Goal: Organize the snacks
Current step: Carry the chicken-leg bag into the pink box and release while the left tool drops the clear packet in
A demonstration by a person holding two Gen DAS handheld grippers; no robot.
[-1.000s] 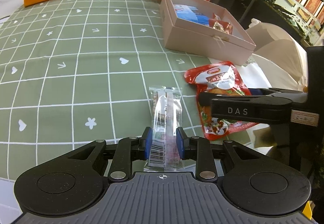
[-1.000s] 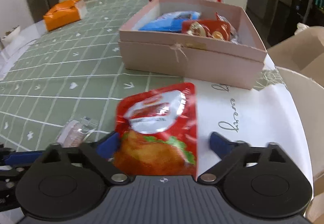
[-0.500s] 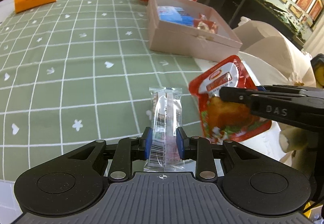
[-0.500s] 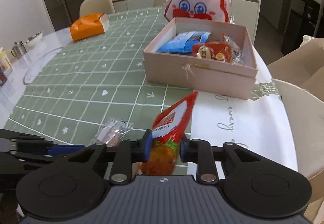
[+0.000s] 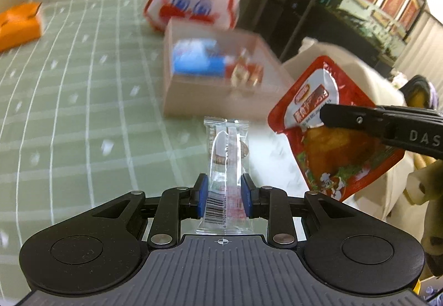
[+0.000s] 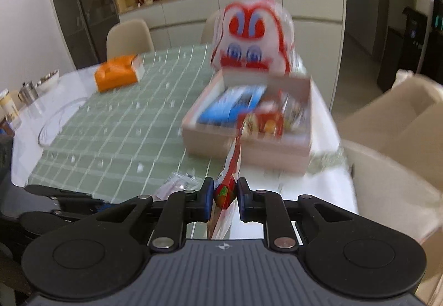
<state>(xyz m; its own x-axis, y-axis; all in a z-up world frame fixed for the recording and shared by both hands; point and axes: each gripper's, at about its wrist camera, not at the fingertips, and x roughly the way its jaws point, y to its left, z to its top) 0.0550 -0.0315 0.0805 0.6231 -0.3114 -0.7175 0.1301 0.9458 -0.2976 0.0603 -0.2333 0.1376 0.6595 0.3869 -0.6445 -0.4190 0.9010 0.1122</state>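
My left gripper (image 5: 223, 195) is shut on a clear-wrapped snack bar (image 5: 227, 156) and holds it in the air, pointing at the pink box (image 5: 193, 101). My right gripper (image 6: 224, 196) is shut on a red snack pouch (image 6: 231, 167), held edge-on above the table; the pouch (image 5: 329, 123) shows flat in the left wrist view, with the right gripper's finger (image 5: 360, 119) across it. The pink box (image 6: 249, 139) holds a blue packet (image 6: 229, 106) and red snacks (image 6: 265, 120). The clear-wrapped bar (image 6: 177, 184) also shows at lower left in the right wrist view.
A red-and-white rabbit-face bag (image 6: 252, 40) stands behind the box. An orange box (image 6: 117, 74) lies at the table's far left. The table has a green checked cloth (image 5: 83, 101). Beige chairs (image 6: 409, 123) stand on the right and at the far side (image 6: 128, 37).
Both grippers have lifted their snacks off the table and moved toward the pink box. One second ago the right gripper was open around the red pouch; it has since shut on it.
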